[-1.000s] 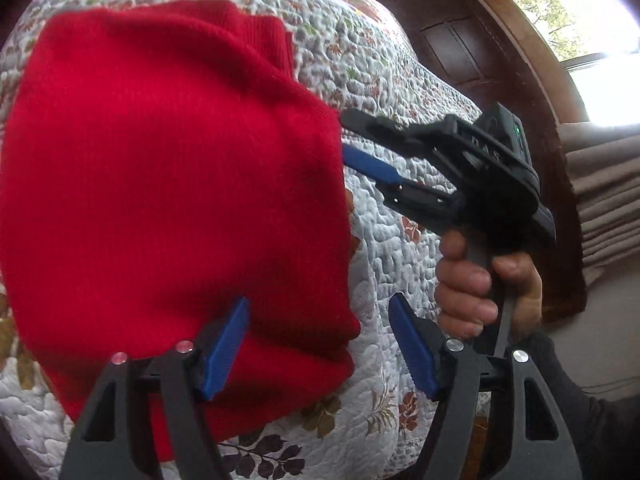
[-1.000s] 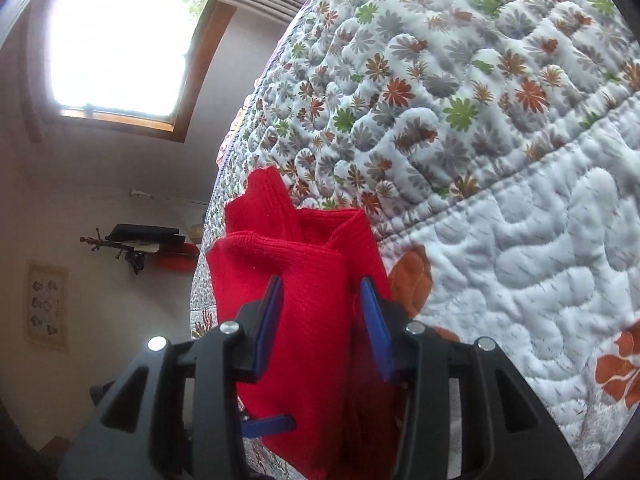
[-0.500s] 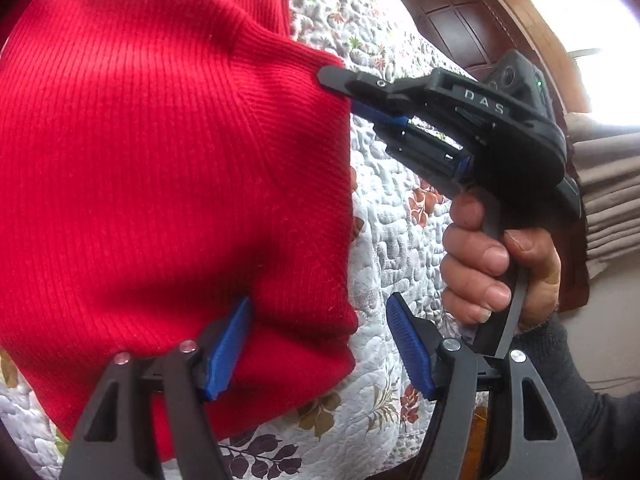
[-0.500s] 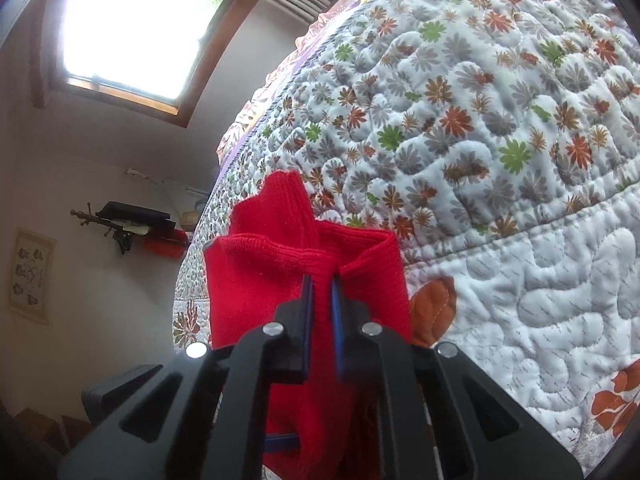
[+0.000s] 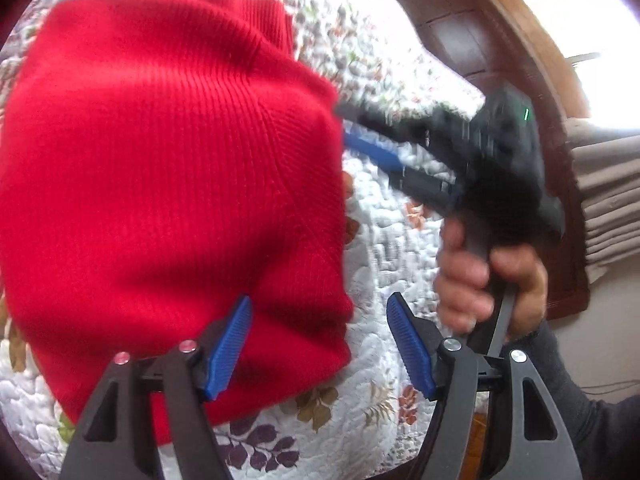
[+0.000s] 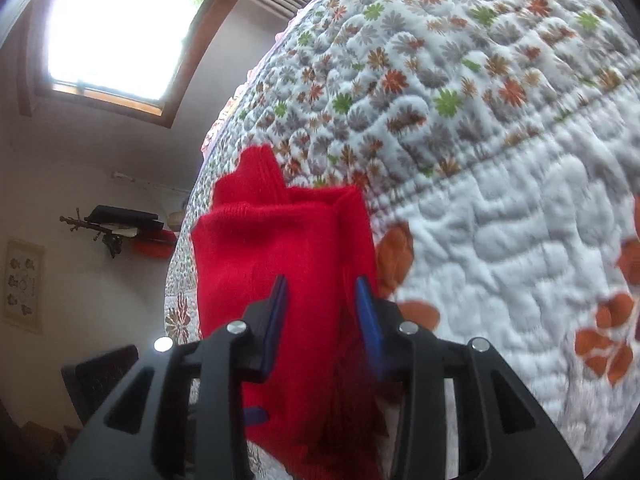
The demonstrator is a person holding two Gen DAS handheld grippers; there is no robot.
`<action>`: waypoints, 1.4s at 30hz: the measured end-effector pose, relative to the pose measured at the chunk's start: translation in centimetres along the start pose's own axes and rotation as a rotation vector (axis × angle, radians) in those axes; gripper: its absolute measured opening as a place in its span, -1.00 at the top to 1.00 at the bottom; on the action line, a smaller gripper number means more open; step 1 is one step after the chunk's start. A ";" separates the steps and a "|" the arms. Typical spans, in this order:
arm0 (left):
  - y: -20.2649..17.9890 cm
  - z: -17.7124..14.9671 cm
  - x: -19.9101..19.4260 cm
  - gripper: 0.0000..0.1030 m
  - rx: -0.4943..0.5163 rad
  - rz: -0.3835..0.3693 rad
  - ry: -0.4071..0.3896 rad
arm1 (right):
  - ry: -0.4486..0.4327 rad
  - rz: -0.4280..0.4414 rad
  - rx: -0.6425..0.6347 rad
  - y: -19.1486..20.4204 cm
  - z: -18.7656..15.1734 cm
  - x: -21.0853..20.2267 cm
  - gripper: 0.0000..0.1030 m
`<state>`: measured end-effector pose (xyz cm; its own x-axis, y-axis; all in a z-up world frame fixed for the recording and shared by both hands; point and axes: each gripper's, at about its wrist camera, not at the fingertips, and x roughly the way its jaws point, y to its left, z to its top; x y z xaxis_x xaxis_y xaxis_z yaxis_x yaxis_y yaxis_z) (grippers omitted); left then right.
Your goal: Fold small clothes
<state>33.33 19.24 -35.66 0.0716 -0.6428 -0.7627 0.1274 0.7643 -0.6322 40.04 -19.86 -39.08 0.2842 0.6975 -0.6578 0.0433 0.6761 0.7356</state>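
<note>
Red knit garment lies folded into a compact stack on the quilted bed. Left gripper and right gripper: fingers apart, clamping nothing. Folding appears nearly complete.

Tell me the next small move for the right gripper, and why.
Probably draw the right gripper back off the sweater. Its fingers stand apart around the folded edge, gripping nothing, and the sweater lies doubled on the quilt. The left gripper is open too.
</note>
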 end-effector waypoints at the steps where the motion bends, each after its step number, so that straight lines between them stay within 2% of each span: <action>1: 0.1 -0.3 -0.3 -0.36 0.005 -0.009 -0.003 | 0.017 0.002 0.001 0.1 -1.1 -0.3 0.32; 4: 0.2 -0.9 -0.7 -0.36 0.031 -0.040 -0.011 | 0.076 0.015 0.000 0.9 -4.1 -0.3 0.32; 7: -0.6 -0.9 -0.3 -0.36 0.083 -0.074 -0.009 | 0.110 0.040 -0.018 1.9 -5.3 0.6 0.33; 8: -0.9 -0.9 0.0 -0.36 0.101 -0.083 -0.007 | 0.111 0.029 -0.034 2.2 -5.3 0.9 0.44; 9: -1.2 -0.9 0.4 -0.36 0.115 -0.106 -0.002 | 0.105 0.002 -0.049 2.3 -5.0 1.1 0.83; 10: -1.3 -1.0 0.7 -0.36 0.119 -0.123 0.003 | 0.102 -0.044 -0.051 1.9 -4.7 1.3 0.86; 13: -1.8 -1.6 1.9 -0.36 0.115 -0.147 0.028 | 0.087 -0.069 0.009 -0.6 -4.3 1.6 0.92; 14: -1.9 -1.8 2.2 -0.36 0.116 -0.149 0.035 | 0.080 -0.072 0.011 -0.8 -4.4 1.4 0.99; 17: -1.6 -2.5 3.1 -0.36 0.106 -0.149 0.058 | 0.079 0.007 0.040 -0.3 -5.4 0.2 0.86; 19: -1.3 -2.9 3.1 -0.36 0.093 -0.146 0.065 | 0.099 0.016 0.017 0.6 -6.6 -0.4 0.47; 21: -1.4 -3.3 2.4 -0.36 0.097 -0.168 0.057 | 0.124 0.032 -0.013 2.0 -7.9 -0.2 0.36; 22: -1.6 -3.6 1.9 -0.36 0.106 -0.178 0.054 | 0.131 0.037 -0.025 2.5 -8.4 -0.1 0.21; 24: -1.6 -4.2 1.2 -0.36 0.119 -0.179 0.059 | 0.136 0.019 -0.045 3.3 -8.9 0.7 0.05; 25: -1.6 -4.6 1.0 -0.36 0.123 -0.173 0.065 | 0.149 0.013 -0.054 3.5 -9.0 1.5 0.24; 26: -1.6 -4.9 0.8 -0.36 0.124 -0.166 0.070 | 0.165 0.014 -0.055 3.6 -9.1 2.2 0.51; 27: -1.4 -5.2 0.6 -0.36 0.122 -0.160 0.079 | 0.178 0.012 -0.034 3.1 -8.3 3.1 0.92; 31: -1.1 -5.5 -0.1 -0.36 0.111 -0.159 0.072 | 0.133 0.013 0.111 -0.5 -8.2 2.2 0.95; 33: -0.7 -5.6 -0.2 -0.36 0.086 -0.167 0.065 | 0.163 0.029 0.119 -0.4 -8.7 2.7 0.88; 34: -0.5 -5.7 -0.2 -0.36 0.072 -0.170 0.064 | 0.169 0.033 0.110 0.0 -8.8 2.8 0.76; 36: -0.1 -5.8 -0.5 -0.36 0.054 -0.166 0.064 | 0.156 0.044 0.094 1.1 -9.1 2.2 0.67; 40: 0.6 -6.1 -1.8 -0.37 0.042 -0.162 0.051 | 0.165 -0.013 0.036 3.7 -10.4 1.9 0.17; 42: 1.2 -6.3 -2.5 -0.37 0.020 -0.155 0.040 | 0.190 -0.044 0.002 4.7 -11.4 3.0 0.10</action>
<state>27.07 22.11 -35.41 0.0099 -0.7498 -0.6615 0.1535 0.6549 -0.7400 30.20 -11.92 -39.45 0.0962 0.6997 -0.7079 0.0537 0.7066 0.7056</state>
